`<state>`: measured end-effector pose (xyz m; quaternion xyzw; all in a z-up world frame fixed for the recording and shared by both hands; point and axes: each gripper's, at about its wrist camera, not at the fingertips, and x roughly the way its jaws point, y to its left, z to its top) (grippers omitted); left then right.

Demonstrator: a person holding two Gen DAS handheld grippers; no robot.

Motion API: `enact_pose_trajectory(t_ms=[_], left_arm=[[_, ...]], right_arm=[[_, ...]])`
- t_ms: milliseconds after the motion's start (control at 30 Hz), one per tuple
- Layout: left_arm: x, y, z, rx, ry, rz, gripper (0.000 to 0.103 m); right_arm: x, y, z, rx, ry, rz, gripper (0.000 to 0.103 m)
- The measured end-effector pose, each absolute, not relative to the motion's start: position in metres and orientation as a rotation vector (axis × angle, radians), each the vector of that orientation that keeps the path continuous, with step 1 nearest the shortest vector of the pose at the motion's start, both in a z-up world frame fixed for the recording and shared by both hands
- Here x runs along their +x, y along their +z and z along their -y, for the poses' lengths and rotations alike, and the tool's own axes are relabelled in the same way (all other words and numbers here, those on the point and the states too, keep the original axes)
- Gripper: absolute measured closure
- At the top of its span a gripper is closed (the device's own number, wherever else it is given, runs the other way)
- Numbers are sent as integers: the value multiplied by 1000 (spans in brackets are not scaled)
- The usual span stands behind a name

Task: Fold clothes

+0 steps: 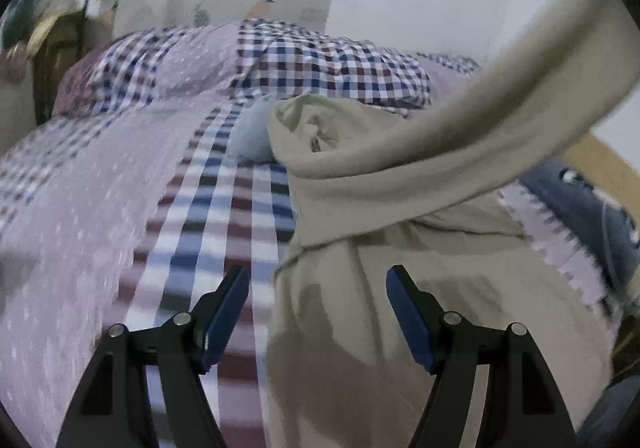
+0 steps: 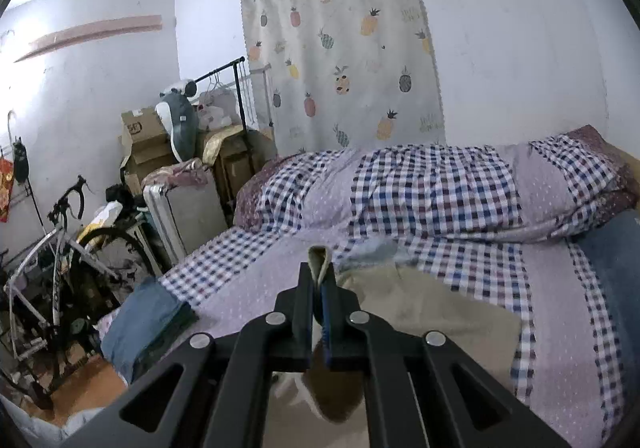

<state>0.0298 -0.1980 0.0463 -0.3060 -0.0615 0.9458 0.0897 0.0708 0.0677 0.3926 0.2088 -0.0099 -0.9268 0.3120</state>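
Left wrist: left gripper (image 1: 318, 284) spread, holding nothing, over beige garment (image 1: 360, 308) on the bed (image 1: 80, 208); a sleeve lifts up right. Right wrist: right gripper (image 2: 318, 288) clenched on a beige garment edge, raised. Judgement: lay the sleeve flat across the body, left pinning cloth.

Beige garment (image 1: 360, 288) on the bed, one edge lifted, partly folded.
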Motion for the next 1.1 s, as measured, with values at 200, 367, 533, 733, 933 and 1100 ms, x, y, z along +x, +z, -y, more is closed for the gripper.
enact_pose_trajectory(t_ms=[200, 367, 533, 733, 933, 1100], left_arm=[[-7, 40, 183, -907, 2798, 54, 34], [-28, 29, 180, -978, 2793, 35, 66], [-26, 41, 203, -879, 2848, 269, 100], [-20, 57, 211, -783, 2956, 355, 100], [-25, 49, 197, -822, 2997, 300, 100], [-22, 46, 186, -823, 3035, 251, 100]], right_arm=[[28, 417, -55, 524, -2455, 43, 102], [11, 422, -47, 516, -2446, 26, 102], [-3, 424, -53, 486, -2461, 6, 102], [-40, 399, -111, 536, -2553, 52, 102], [-116, 296, -206, 842, -2645, 190, 102], [-174, 188, -257, 1133, -2643, 272, 102]])
